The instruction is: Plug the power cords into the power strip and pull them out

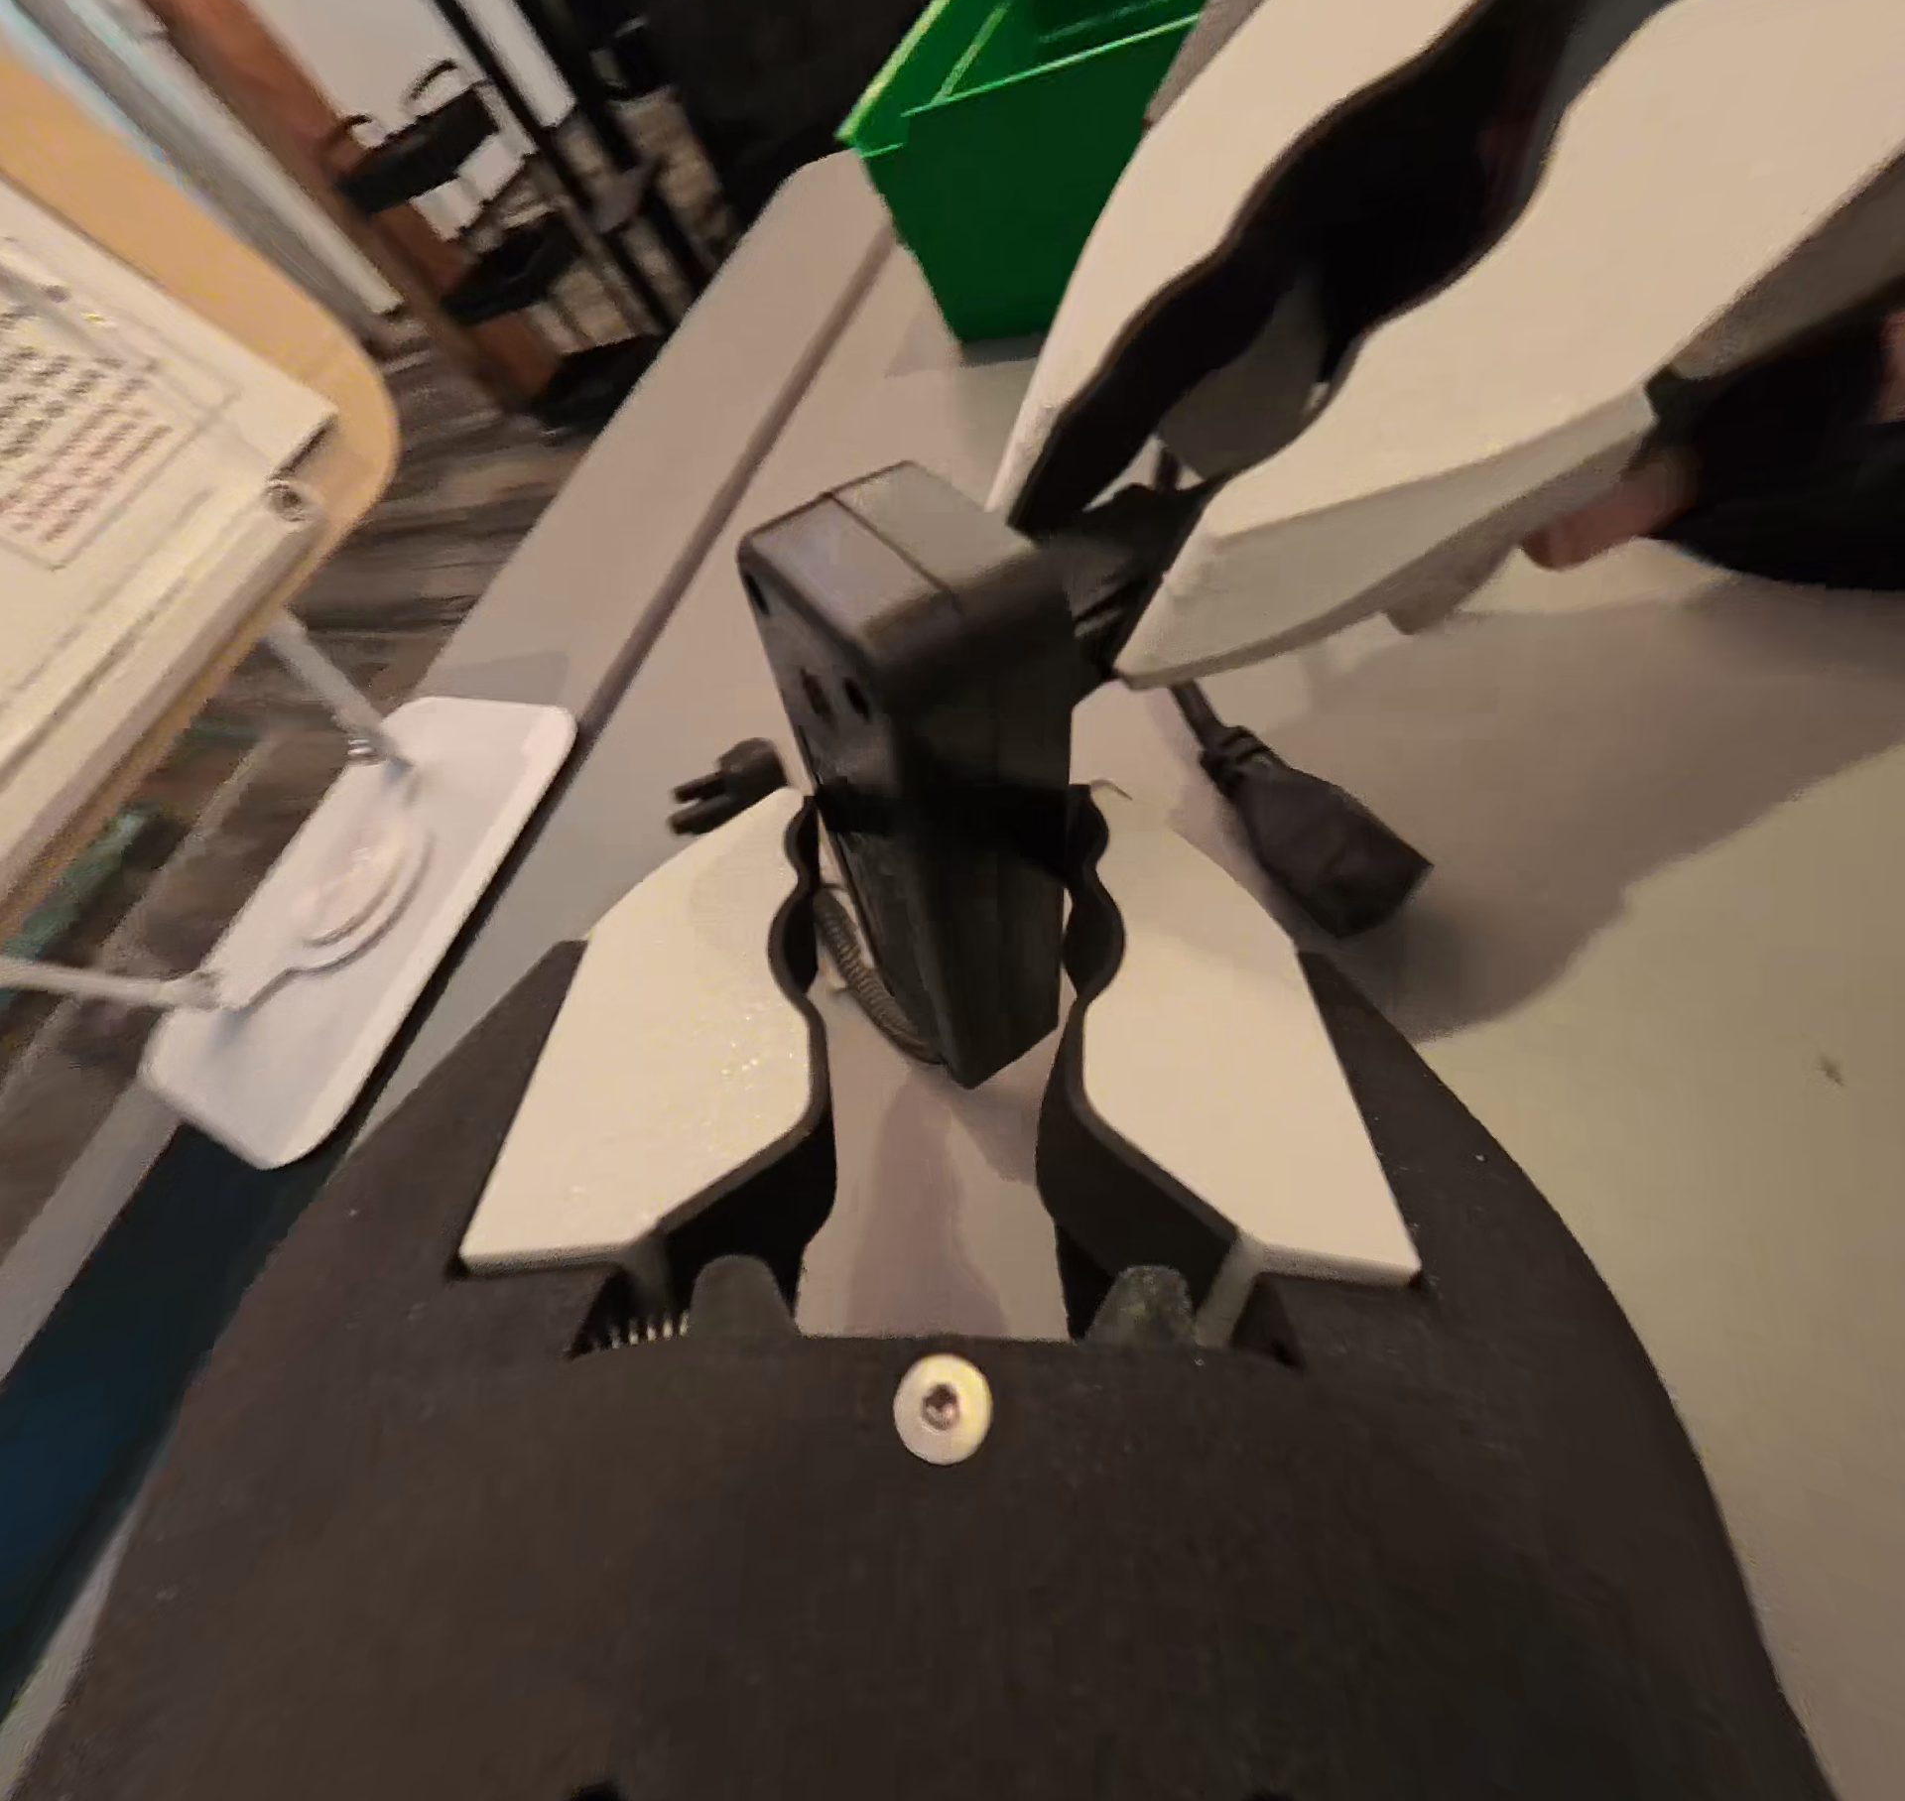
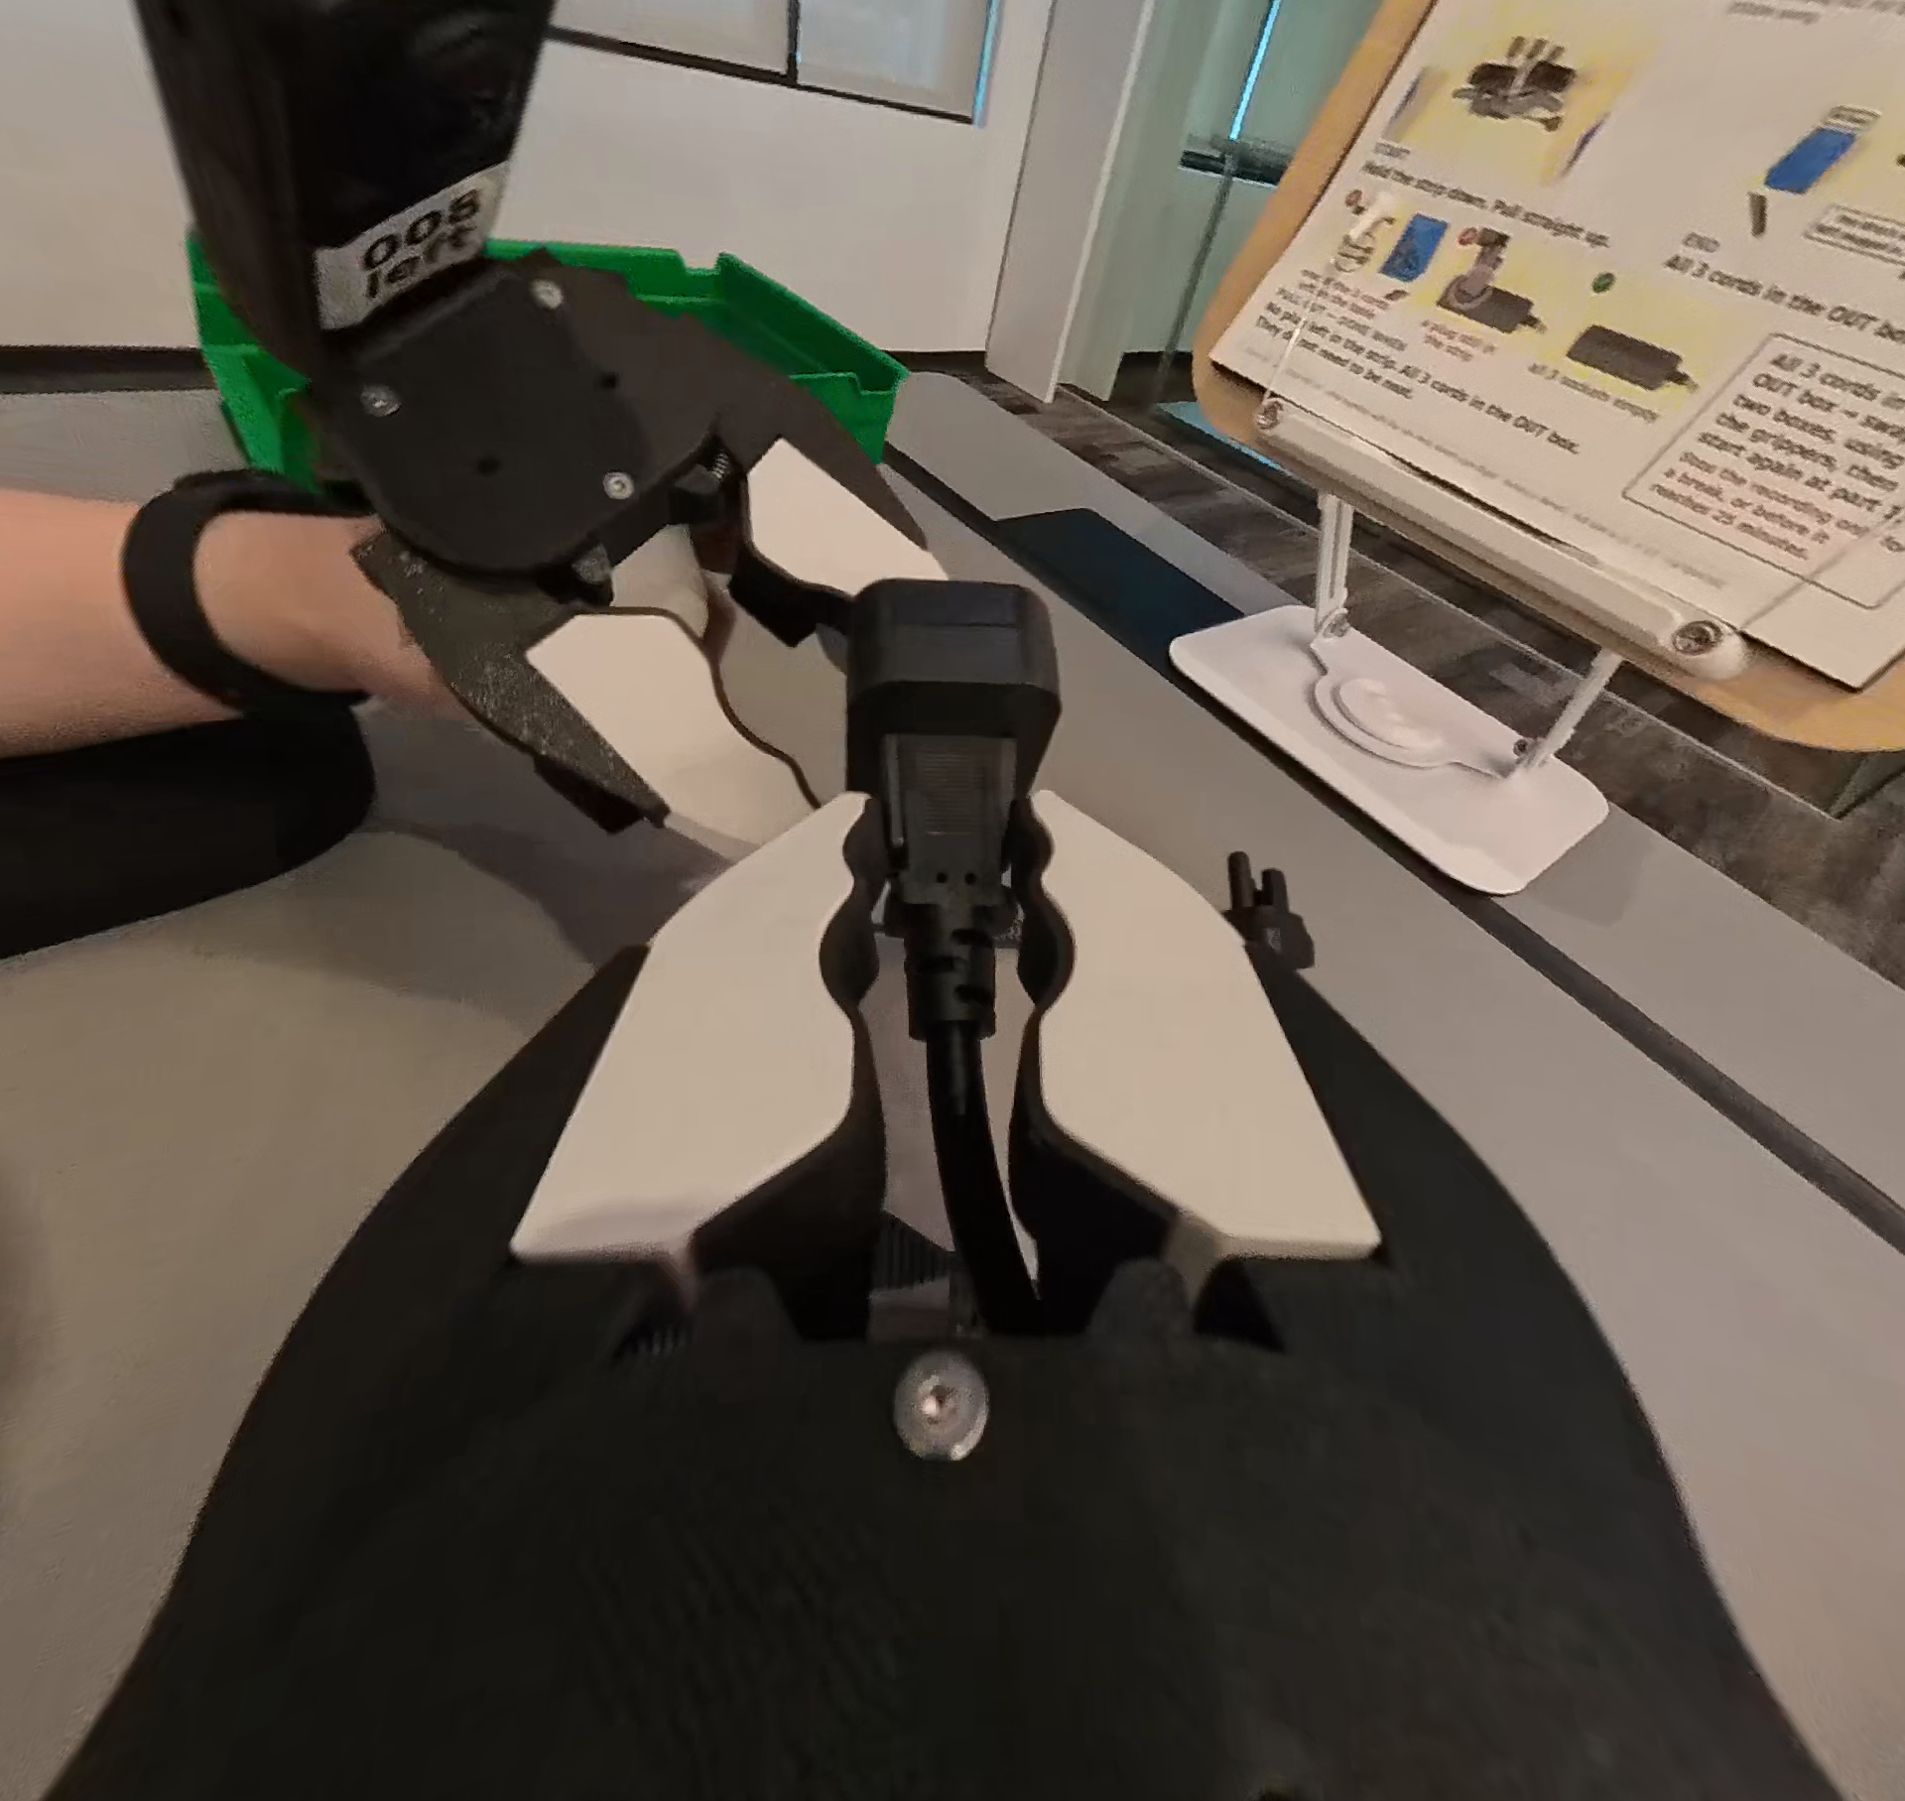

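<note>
My left tool (image 1: 943, 824) clamps the power strip (image 1: 917, 721) upright off the tabletop (image 1: 1495, 927), bracing it, while my right tool (image 2: 943, 824) pinches the plug (image 2: 943, 803) seated in its end.

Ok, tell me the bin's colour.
The bin is bright green, clearest in the left wrist view.

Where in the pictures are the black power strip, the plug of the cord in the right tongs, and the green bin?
black power strip (image 1: 928, 679): left wrist view, on its side face above the left tongs.
plug (image 2: 943, 803): right wrist view, on its ribbed body between the fingers.
green bin (image 1: 990, 174): left wrist view, on its front wall.
</note>
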`<state>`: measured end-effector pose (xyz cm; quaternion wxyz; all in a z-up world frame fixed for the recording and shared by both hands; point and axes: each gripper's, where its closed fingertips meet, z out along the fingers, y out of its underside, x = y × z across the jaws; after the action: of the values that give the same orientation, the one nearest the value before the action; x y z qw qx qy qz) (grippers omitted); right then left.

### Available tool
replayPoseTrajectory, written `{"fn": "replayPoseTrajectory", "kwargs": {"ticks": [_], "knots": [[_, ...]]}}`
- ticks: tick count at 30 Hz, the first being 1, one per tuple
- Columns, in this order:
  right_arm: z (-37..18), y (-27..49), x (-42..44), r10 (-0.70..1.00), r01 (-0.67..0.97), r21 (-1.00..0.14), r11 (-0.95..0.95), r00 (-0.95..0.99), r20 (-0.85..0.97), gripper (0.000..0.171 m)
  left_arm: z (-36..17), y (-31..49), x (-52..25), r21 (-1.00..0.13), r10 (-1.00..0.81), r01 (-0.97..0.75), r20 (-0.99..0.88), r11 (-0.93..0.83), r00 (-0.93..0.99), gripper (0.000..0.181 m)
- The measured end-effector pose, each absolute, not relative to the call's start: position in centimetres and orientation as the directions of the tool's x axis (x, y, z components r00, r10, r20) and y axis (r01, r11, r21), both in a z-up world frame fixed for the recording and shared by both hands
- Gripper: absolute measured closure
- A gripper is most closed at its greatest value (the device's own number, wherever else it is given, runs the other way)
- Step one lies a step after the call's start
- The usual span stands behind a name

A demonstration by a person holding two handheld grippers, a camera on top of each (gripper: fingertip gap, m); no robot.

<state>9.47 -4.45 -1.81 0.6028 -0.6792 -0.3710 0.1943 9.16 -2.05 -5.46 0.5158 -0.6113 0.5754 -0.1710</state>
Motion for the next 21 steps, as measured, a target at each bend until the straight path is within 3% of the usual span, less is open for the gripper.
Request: {"fn": "replayPoseTrajectory", "kwargs": {"ticks": [5, 9, 11, 13, 21], "knots": [[-1.8, -4.0, 9.1, 0.671, 0.179, -0.982, -0.058, 0.735, 0.094, 0.147, -4.7, -0.7, 8.9, -0.834, -0.752, -0.525, -0.454, 0.170, 0.478, 0.146], [-2.4, -3.2, 8.5, 0.657, 0.110, -0.988, -0.106, 0.754, 0.013, 0.147, -5.2, 1.0, 8.6, -0.878, -0.735, -0.462, -0.393, 0.122, 0.552, 0.134], [-2.6, -3.4, 7.6, 0.667, 0.113, -0.988, -0.108, 0.745, 0.012, 0.147, -6.0, 1.9, 8.6, -0.879, -0.732, -0.465, -0.386, 0.107, 0.561, 0.129], [-2.8, -3.3, 7.3, 0.661, 0.140, -0.986, -0.093, 0.749, 0.044, 0.147, -6.1, 1.6, 9.0, -0.885, -0.749, -0.441, -0.391, 0.147, 0.535, 0.144], [-2.9, -2.8, 7.5, 0.636, 0.135, -0.984, -0.115, 0.771, 0.031, 0.147, -6.2, 2.5, 9.1, -0.853, -0.720, -0.491, -0.453, 0.179, 0.526, 0.145]]}}
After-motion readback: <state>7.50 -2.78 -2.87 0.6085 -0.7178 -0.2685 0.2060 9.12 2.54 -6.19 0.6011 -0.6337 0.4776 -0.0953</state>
